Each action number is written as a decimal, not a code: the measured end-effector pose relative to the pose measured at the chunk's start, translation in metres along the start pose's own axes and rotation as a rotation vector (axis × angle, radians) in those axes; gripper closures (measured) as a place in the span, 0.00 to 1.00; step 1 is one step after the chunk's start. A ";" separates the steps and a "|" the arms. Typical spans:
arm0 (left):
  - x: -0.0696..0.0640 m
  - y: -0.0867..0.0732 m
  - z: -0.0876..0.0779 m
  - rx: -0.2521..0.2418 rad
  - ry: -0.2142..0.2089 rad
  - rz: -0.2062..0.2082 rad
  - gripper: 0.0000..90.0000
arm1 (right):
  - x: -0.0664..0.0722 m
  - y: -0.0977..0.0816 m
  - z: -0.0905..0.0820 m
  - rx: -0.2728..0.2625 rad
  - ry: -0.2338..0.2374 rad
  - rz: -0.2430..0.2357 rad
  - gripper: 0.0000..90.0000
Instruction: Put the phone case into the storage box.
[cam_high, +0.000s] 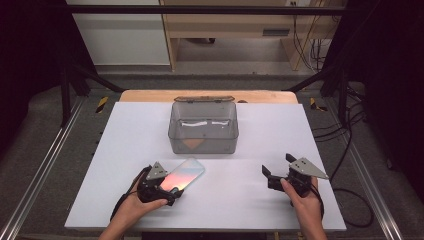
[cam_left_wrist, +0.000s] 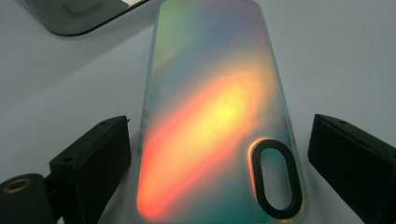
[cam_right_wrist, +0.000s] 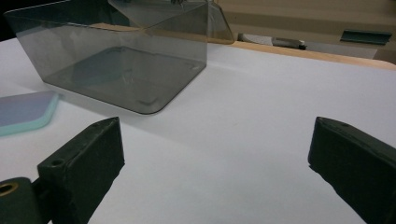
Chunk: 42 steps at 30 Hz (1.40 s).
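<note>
An iridescent phone case (cam_high: 185, 173) lies flat on the white table, back up, glowing orange and green. In the left gripper view the phone case (cam_left_wrist: 215, 116) shows its black oval camera cutout (cam_left_wrist: 274, 179) close to the lens. My left gripper (cam_high: 162, 182) is open, one jaw on each side of the case's near end, with a small gap on both sides. My right gripper (cam_high: 277, 164) stands open over bare table at the front right, nothing between its jaws (cam_right_wrist: 215, 125). A corner of the phone case (cam_right_wrist: 23, 112) appears at the left of the right gripper view.
A smoky clear plastic box (cam_high: 202, 142) stands mid-table beyond the case, its lid (cam_high: 204, 99) hinged back. The box (cam_right_wrist: 126, 60) is left of and beyond the right gripper. The white table top (cam_high: 250, 200) rests on a wooden board; metal rails run along both sides.
</note>
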<state>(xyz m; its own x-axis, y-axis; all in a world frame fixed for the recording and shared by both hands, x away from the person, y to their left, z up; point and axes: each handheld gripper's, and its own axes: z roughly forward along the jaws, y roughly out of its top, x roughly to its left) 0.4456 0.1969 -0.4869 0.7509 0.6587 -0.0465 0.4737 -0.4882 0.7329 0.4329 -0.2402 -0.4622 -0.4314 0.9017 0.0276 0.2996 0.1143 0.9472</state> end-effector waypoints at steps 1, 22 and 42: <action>0.000 0.000 0.000 0.001 0.001 0.002 0.07 | 0.000 0.000 0.000 0.000 -0.001 -0.001 0.04; 0.003 0.004 -0.002 0.036 0.014 0.046 0.19 | 0.002 0.000 0.001 0.006 0.003 -0.003 0.04; 0.013 0.036 -0.048 -0.011 -0.041 0.060 0.19 | 0.049 0.027 -0.001 0.009 0.100 -0.219 0.04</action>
<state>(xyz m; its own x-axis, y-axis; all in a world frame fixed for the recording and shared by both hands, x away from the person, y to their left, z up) 0.4508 0.2154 -0.4286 0.7963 0.6041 -0.0299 0.4223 -0.5198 0.7426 0.4187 -0.1933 -0.4349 -0.5690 0.8093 -0.1462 0.1973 0.3069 0.9311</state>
